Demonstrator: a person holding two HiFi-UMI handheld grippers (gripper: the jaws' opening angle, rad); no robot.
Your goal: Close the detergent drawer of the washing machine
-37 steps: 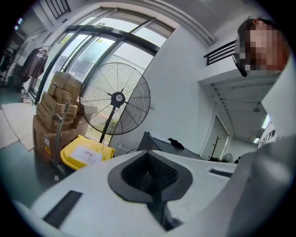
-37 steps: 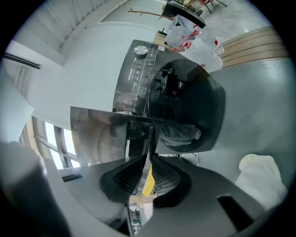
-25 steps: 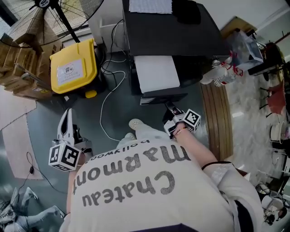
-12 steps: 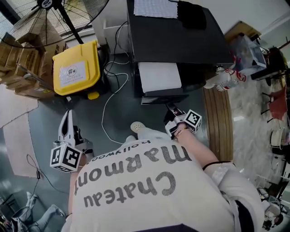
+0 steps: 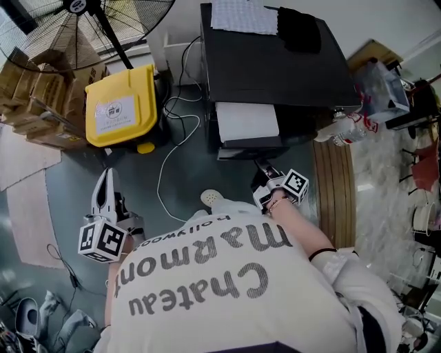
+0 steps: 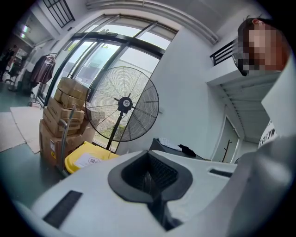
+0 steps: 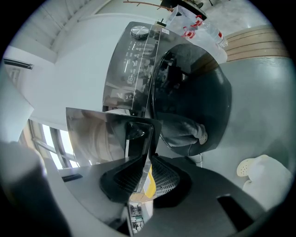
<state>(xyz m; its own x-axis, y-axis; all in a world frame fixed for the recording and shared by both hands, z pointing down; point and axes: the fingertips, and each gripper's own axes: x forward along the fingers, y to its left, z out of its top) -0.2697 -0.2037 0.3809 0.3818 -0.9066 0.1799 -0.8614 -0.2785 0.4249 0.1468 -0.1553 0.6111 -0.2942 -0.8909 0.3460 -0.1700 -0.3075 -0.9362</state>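
The washer (image 5: 275, 62) stands black and boxy, with a white cloth (image 5: 244, 15) and a dark item (image 5: 300, 27) lying on its top. The drawer (image 5: 247, 122) sticks out of the washer's front, pulled well clear, its pale inside facing up and its dark front panel at the outer end. The right gripper (image 5: 262, 167) reaches to that panel from the side away from the washer. In the right gripper view the glossy panel runs edge-on between the jaws, and they pinch it. The washer's round door (image 7: 199, 92) shows dark just beyond the drawer.

The left gripper (image 5: 105, 196) hangs well to the left of the washer, apart from it, its jaws pressed together on nothing. A yellow bin (image 5: 118, 107) sits left of the washer, a fan (image 5: 83, 27) farther left behind it, and a white cable (image 5: 165, 165) trails over the floor from the washer's left side.
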